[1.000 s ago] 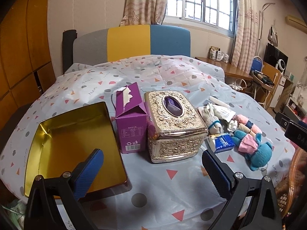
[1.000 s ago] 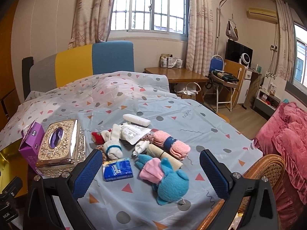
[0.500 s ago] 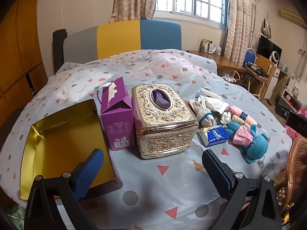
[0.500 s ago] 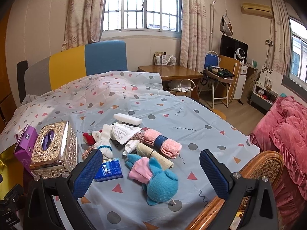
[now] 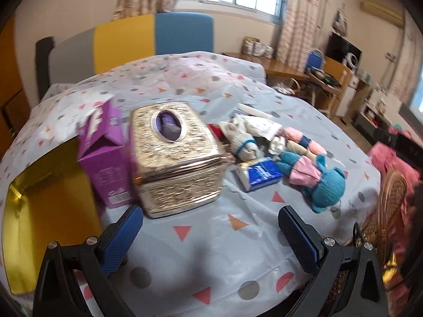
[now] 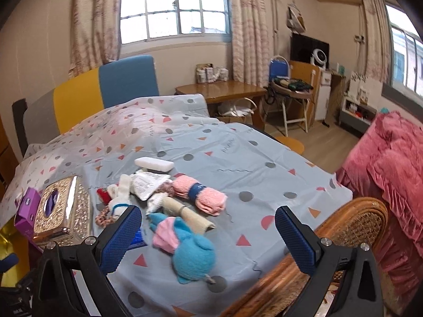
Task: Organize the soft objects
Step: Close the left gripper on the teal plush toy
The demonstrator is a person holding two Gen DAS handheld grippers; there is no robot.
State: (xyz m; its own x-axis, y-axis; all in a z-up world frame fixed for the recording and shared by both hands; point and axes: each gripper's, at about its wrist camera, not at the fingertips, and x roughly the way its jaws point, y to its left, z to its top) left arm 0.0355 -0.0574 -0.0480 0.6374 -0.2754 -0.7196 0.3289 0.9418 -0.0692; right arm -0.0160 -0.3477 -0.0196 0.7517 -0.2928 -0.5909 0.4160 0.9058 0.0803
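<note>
A pile of soft things lies on the patterned tablecloth: a blue plush toy with a pink part (image 6: 194, 257) (image 5: 326, 182), a rolled pink towel (image 6: 201, 194), a beige roll (image 6: 190, 215), white socks (image 6: 120, 192) (image 5: 243, 138) and a blue tissue pack (image 5: 260, 173). A gold tray (image 5: 34, 219) lies at the left. My left gripper (image 5: 210, 232) is open and empty, in front of the ornate gold tissue box (image 5: 174, 158). My right gripper (image 6: 207, 233) is open and empty, just short of the plush toy.
A purple carton (image 5: 104, 155) stands between the tray and the gold box. A white oblong pack (image 6: 153, 164) lies behind the pile. A wicker chair back (image 6: 351, 227) stands at the table's right edge. A pink bedspread (image 6: 391, 163) is at the far right.
Both grippers swung right, so the scene slid left in each view. The left view is motion-blurred. Both grippers stay open and nothing on the table has moved.
</note>
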